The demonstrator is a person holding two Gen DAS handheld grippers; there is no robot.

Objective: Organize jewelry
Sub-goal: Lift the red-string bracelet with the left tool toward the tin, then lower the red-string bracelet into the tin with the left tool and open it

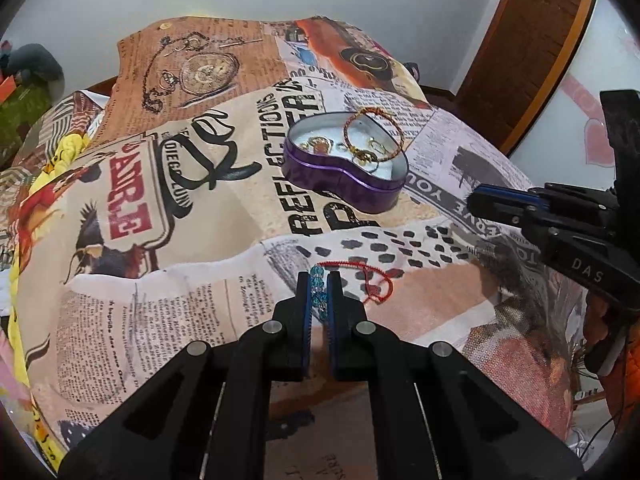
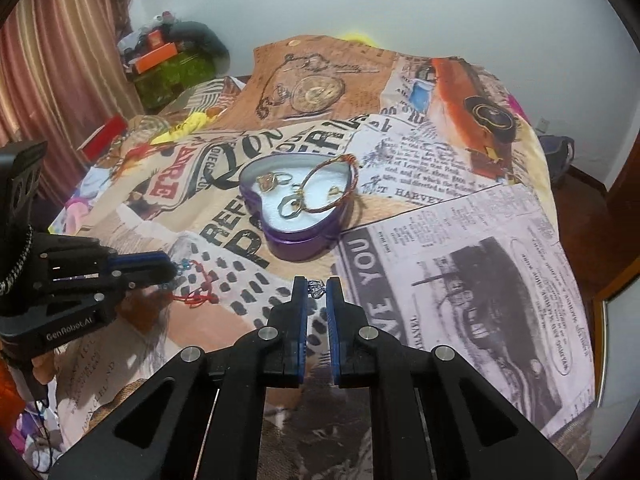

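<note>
A purple heart-shaped tin stands open on the printed cloth, holding several gold rings and a braided red-gold bangle. My left gripper is shut on the blue beads of a red-cord bracelet, whose cord trails right on the cloth; it also shows in the right wrist view. My right gripper is shut on a small silver ring, just in front of the tin. In the left wrist view the right gripper sits right of the tin.
The printed newspaper-collage cloth covers a bed or table. Clutter with a green container and an orange box lies at the back left near a curtain. A wooden door frame stands at the right.
</note>
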